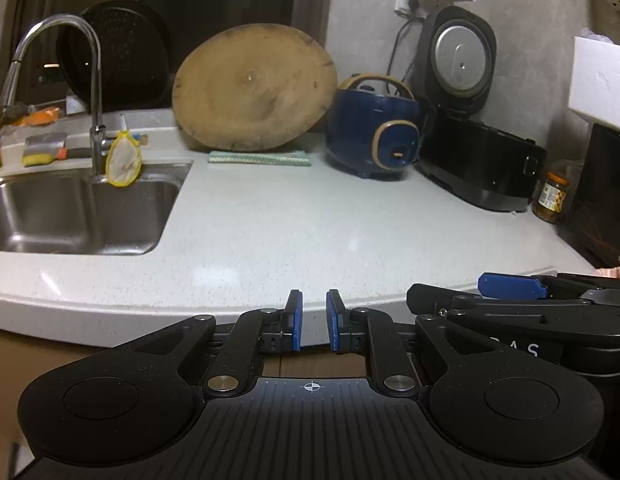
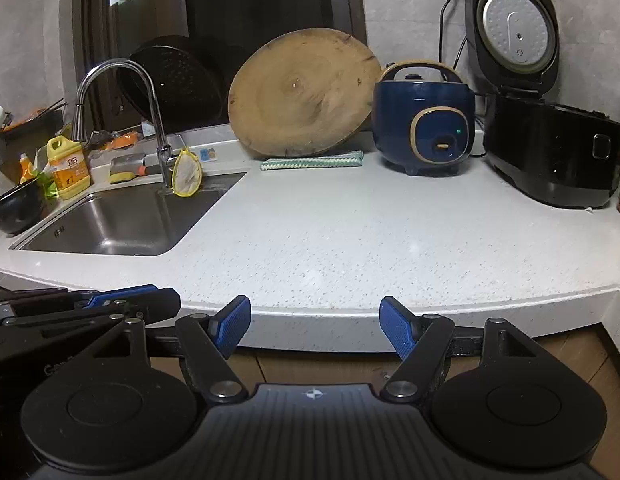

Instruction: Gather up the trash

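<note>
1. Blue pads of the left hand-held gripper (image 1: 314,320): drawn almost together with a narrow gap left, nothing between them, level with the bench's front edge.
2. Blue pads of the right hand-held gripper (image 2: 314,328): spread wide, nothing between them, just beside the left one and also at the front edge.
3. White speckled bench (image 1: 269,232): bare across its middle stretch, rounded at the front.
4. Steel sink (image 1: 69,216): sunk into the bench at left, with a curved chrome tap (image 1: 95,120) at its back rim and a yellow-rimmed mesh pouch (image 1: 123,158) leaning against the tap's base.
5. Black bowl (image 2: 15,210) and yellow bottle (image 2: 67,168): on the sink's left rim. Between them a crumpled green wrapper (image 2: 47,188), the only likely piece of trash in view; whether it is trash cannot be told.
6. Yellow sponge (image 2: 123,176): behind the sink, left of the tap.
7. Green striped cloth (image 1: 259,158): flat on the bench at the foot of a round wooden chopping board (image 1: 255,88), which stands tilted back.
8. Dark blue rice cooker (image 1: 374,136): lid closed, right of the board.
9. Black cooker (image 1: 478,164): lid raised, right of the blue one, with a labelled jar (image 1: 554,198) near its right side.
10. Dark perforated pan (image 1: 113,56): propped upright behind the tap.
</note>
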`<state>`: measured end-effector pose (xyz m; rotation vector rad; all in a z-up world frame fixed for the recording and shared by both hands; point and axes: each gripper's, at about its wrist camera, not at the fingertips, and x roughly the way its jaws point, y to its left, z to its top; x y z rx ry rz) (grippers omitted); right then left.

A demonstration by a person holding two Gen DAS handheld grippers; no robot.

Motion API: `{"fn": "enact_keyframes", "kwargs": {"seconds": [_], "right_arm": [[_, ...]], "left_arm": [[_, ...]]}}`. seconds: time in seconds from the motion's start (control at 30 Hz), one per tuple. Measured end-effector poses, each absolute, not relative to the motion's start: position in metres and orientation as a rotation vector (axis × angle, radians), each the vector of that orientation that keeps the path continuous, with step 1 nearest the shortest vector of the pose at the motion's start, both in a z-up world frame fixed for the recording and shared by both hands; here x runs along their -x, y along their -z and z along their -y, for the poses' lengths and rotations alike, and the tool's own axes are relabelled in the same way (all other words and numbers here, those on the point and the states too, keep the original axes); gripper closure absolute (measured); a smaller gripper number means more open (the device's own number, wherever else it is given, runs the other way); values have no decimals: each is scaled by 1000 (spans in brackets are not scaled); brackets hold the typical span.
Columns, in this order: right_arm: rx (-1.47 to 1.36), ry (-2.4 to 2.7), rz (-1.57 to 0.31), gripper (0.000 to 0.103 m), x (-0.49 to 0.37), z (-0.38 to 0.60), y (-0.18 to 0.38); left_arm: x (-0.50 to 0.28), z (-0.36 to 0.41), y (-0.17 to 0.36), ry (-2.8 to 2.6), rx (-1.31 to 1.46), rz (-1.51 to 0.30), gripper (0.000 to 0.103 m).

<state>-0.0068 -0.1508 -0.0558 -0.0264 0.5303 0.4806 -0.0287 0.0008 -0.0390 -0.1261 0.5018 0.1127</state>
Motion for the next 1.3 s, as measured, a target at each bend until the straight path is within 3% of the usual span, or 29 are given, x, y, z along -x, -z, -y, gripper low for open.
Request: {"fn": "enact_keyframes", "kwargs": {"seconds": [1.3], "right_arm": [[22,-479,-529,31,11,159,54]], "left_arm": [[32,-1,40,-76,139,-501,87]]}}
